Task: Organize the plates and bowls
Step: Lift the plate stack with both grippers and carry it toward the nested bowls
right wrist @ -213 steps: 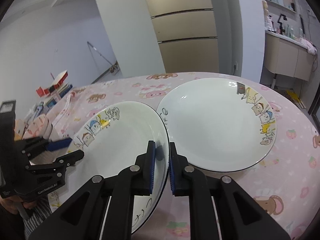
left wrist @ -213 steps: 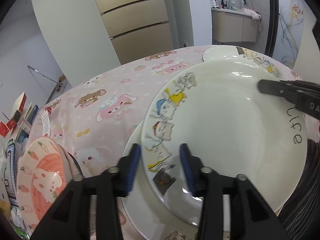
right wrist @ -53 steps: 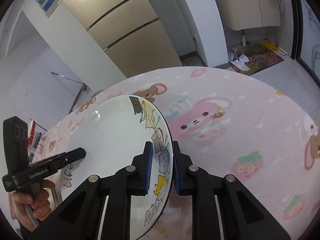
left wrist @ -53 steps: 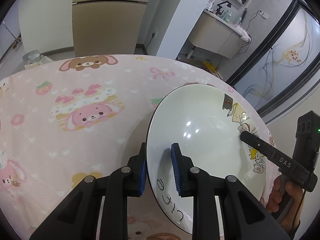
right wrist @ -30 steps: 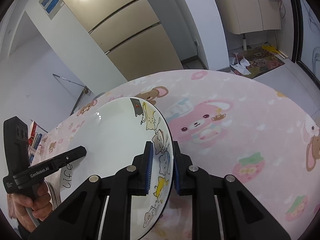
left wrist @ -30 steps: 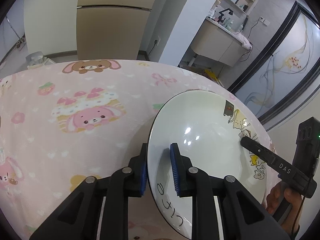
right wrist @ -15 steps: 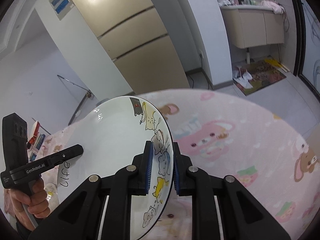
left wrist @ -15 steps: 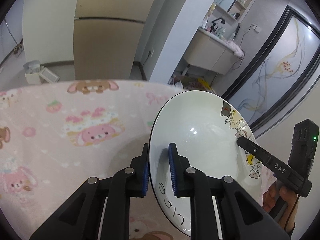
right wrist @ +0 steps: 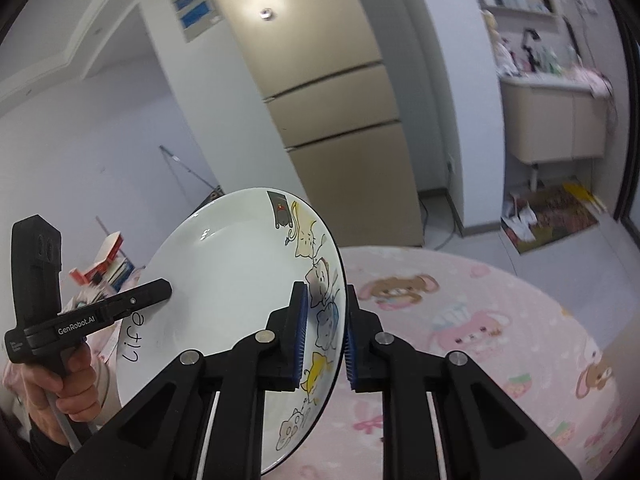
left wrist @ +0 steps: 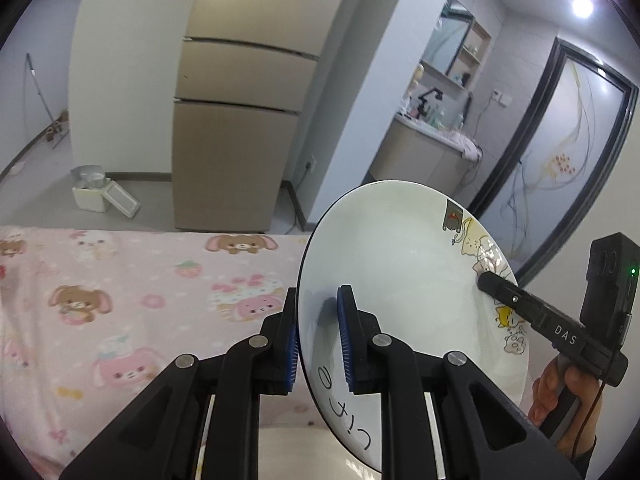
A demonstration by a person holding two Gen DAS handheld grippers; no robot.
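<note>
A white plate with cartoon animals and the word "life" on its rim is held in the air above the table, tilted. My left gripper is shut on its rim on the "life" side. My right gripper is shut on the opposite rim, over the cartoon cats. The same plate fills the middle of the right wrist view. Each gripper shows in the other's view: the right one and the left one.
The table wears a pink cartoon tablecloth, also in the right wrist view. A beige fridge stands behind the table. A washbasin cabinet is at the right. Books lie at the left.
Both grippers have lifted the plate higher off the table and tilted the views upward, so more of the fridge and walls shows. Both stay shut on the plate.
</note>
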